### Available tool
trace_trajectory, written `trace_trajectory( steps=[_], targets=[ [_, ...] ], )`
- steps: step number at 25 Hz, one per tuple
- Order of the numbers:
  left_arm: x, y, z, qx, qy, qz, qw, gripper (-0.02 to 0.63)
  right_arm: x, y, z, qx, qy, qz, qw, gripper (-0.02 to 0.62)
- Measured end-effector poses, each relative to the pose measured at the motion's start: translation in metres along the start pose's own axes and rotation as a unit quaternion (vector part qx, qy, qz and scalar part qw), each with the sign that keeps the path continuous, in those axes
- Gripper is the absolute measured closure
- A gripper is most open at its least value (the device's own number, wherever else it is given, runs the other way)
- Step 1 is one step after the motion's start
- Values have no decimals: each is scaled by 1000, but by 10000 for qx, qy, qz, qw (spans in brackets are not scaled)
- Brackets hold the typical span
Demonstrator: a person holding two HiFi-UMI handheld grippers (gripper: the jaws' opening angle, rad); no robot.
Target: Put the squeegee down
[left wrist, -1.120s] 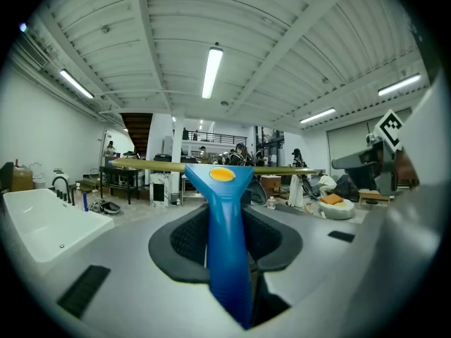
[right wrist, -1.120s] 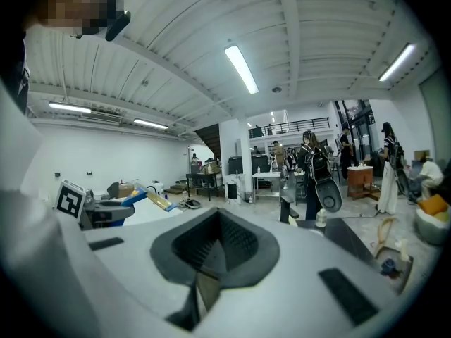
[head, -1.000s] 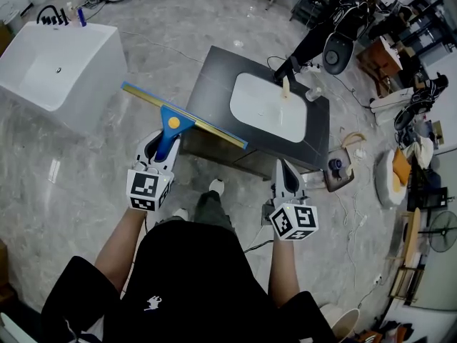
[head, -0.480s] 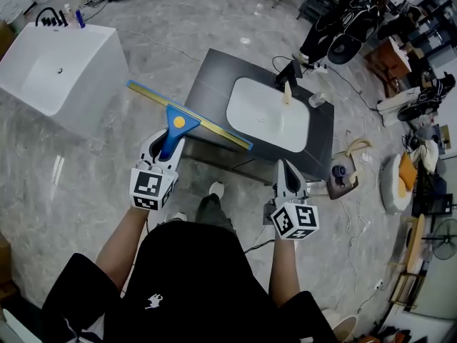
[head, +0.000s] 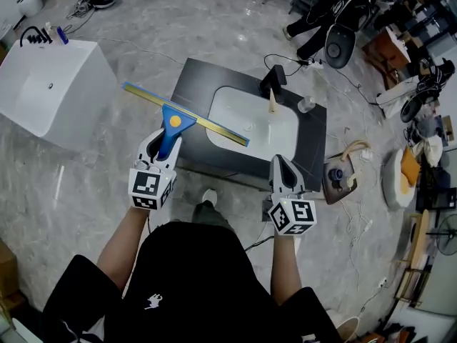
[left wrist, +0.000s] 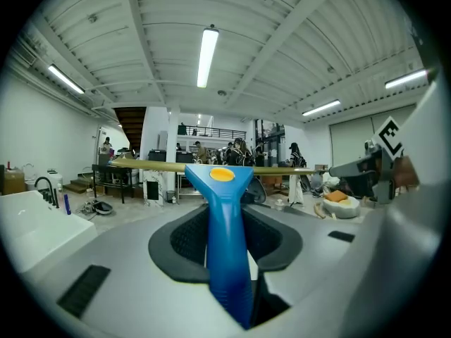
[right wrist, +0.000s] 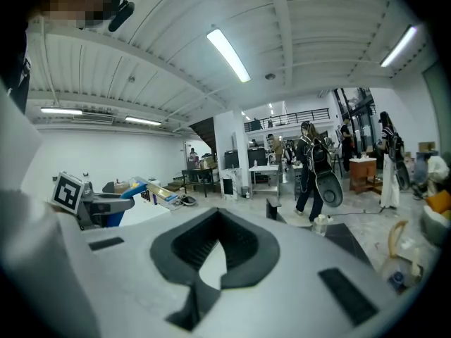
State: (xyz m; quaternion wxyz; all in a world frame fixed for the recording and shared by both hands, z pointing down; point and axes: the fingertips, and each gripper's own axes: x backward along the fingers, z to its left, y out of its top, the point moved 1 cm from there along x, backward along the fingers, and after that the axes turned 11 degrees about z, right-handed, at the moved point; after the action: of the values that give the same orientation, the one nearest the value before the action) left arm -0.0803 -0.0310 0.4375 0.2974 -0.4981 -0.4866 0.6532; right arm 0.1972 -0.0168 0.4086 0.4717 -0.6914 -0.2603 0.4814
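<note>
- Since a second ago the squeegee [head: 171,122] has come in over the vanity: its blade, then out over the floor to the left, now crosses the dark counter [head: 193,84], and its right end overlies the white basin [head: 239,123].
- Squeegee not set down. It is in the air, blade running crosswise, blue handle pointing back toward the person.
- Left gripper [head: 163,141] is clamped on that blue handle [left wrist: 224,245]; the dark pads press it from both sides (clear in the left gripper view), with the blade level beyond the jaws.
- Right gripper [head: 280,164] carries nothing, jaws closed together [right wrist: 218,248]; it hangs over the counter's near edge, well apart from the squeegee.
- Black faucet [head: 271,81] at the basin's far rim; a small clear bottle [head: 305,104] stands on the counter to the right of it.
- White bathtub [head: 43,98] on the marble floor, to the left of the vanity.
- Right gripper view: a person in dark clothes [right wrist: 310,167] stands beyond the vanity, in a cluttered workshop.
</note>
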Motion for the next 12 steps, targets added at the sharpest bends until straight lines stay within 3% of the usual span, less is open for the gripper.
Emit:
trace_trajectory(
  steps=[12],
  targets=[
    [-99,5,-15,223,304,298,9988,479,-67,8,-80,32,315,174,9993,594]
  ],
)
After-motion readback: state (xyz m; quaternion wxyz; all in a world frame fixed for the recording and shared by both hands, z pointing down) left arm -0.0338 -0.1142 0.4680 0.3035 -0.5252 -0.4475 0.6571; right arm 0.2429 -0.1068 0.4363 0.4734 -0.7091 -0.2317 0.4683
